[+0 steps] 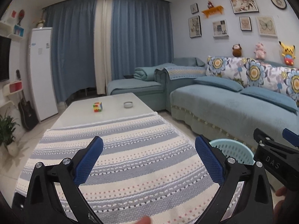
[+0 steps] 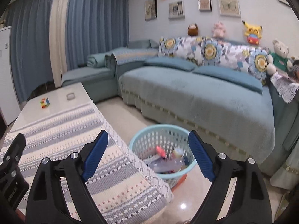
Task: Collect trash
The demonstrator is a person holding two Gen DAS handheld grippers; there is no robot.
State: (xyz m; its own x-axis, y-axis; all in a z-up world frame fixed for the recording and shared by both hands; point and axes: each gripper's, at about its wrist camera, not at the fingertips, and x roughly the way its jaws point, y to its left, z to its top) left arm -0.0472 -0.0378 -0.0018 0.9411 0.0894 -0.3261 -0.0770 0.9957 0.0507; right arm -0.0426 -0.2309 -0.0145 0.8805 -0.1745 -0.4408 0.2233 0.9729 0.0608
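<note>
Blue curtains [image 1: 112,44] and a teal sofa [image 2: 196,97] frame a living room whose low white tabletop [image 1: 115,110] is half covered by a striped woven cloth [image 1: 119,160].

The left gripper [image 1: 149,160] hangs above that cloth with its jaws spread wide and nothing between them; its blue pads [image 1: 87,164] sit clear of the fabric. The right gripper [image 2: 148,154] is likewise released, jaws parted and empty, poised over the cloth's edge and the floor beside it.

Between the right jaws, at about 12 o'clock from them, stands a pale blue perforated basket [image 2: 158,130] on the tiled floor [image 2: 179,203], just beside the cloth's hanging edge. Trash [image 2: 164,158] lies inside it: a red piece, something pale and some clear wrapping, too blurred to name. In the left wrist view the basket's rim shows at 3 o'clock, behind the right-hand finger, with the right gripper's black body past it.

Farther out on the bare tabletop, toward 12 o'clock in the left view, sit a colourful puzzle cube [image 1: 98,107] and, to its right and apart from it, a small round dish [image 1: 128,104]. Plush toys [image 2: 252,31] line the sofa back beneath framed pictures [image 2: 229,6]. At 9 o'clock in the left view stand a white fridge [image 1: 42,74] and a dark guitar [image 1: 26,108].
</note>
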